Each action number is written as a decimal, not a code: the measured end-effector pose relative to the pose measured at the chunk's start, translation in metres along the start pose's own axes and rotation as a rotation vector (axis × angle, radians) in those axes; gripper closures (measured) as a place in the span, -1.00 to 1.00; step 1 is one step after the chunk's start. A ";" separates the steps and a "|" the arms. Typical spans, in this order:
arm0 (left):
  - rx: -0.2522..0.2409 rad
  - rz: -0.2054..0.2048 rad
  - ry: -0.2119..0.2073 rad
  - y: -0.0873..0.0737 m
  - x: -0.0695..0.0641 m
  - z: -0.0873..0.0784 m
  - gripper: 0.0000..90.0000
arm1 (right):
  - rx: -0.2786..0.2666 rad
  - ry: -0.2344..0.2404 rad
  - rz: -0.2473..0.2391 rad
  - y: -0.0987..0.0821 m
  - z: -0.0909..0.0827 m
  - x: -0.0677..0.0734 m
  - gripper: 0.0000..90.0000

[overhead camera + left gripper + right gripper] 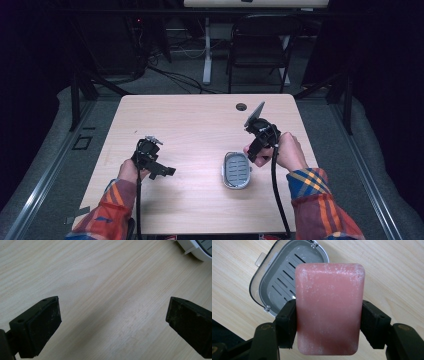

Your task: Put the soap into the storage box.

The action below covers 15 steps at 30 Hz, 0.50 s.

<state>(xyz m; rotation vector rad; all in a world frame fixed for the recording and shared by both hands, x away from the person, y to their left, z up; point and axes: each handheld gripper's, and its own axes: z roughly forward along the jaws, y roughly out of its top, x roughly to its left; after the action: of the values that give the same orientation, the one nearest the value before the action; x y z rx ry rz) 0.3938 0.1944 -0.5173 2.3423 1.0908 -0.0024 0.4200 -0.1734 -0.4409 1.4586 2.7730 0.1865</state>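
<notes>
A pink bar of soap is clamped between the black jaws of my right gripper, which is shut on its long sides. Below and behind it lies a white soap dish with a grey slotted insert. In the high view the right gripper hovers at the dish's right edge, right of the table's middle. My left gripper rests low over the table's left half, and its jaws stand wide apart over bare wood. A corner of the dish shows at the top right of the left gripper view.
The light wooden table has a round cable hole near its far edge. Behind the table stand a black folding chair and a white desk leg, with cables on the floor.
</notes>
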 end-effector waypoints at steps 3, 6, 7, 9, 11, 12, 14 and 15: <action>0.000 0.001 0.001 0.000 0.000 0.000 -1.00 | -0.003 0.000 -0.009 0.003 0.002 0.002 -0.18; 0.001 0.001 0.000 0.000 0.000 0.000 -1.00 | -0.003 0.001 -0.005 0.005 0.004 0.005 -0.18; 0.001 -0.002 0.000 0.000 0.000 0.000 -1.00 | -0.002 0.000 -0.007 0.007 0.004 0.006 -0.18; 0.001 -0.001 -0.001 0.000 -0.001 0.000 -1.00 | 0.017 -0.001 -0.020 0.009 0.004 0.007 -0.18; 0.001 0.002 0.000 0.000 0.000 0.000 -1.00 | 0.016 0.001 -0.019 0.010 0.006 0.009 -0.18; 0.001 -0.002 -0.002 0.000 -0.001 0.000 -1.00 | 0.022 0.001 -0.021 0.011 0.006 0.009 -0.18; 0.002 0.002 -0.002 0.000 0.000 0.000 -1.00 | 0.025 0.002 -0.019 0.012 0.008 0.011 -0.18; 0.001 0.001 -0.002 0.000 0.000 0.000 -1.00 | 0.031 0.000 -0.024 0.014 0.009 0.012 -0.18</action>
<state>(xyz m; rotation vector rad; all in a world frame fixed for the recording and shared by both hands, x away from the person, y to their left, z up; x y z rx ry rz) 0.3940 0.1939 -0.5173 2.3433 1.0886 -0.0044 0.4251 -0.1554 -0.4478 1.4312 2.8050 0.1436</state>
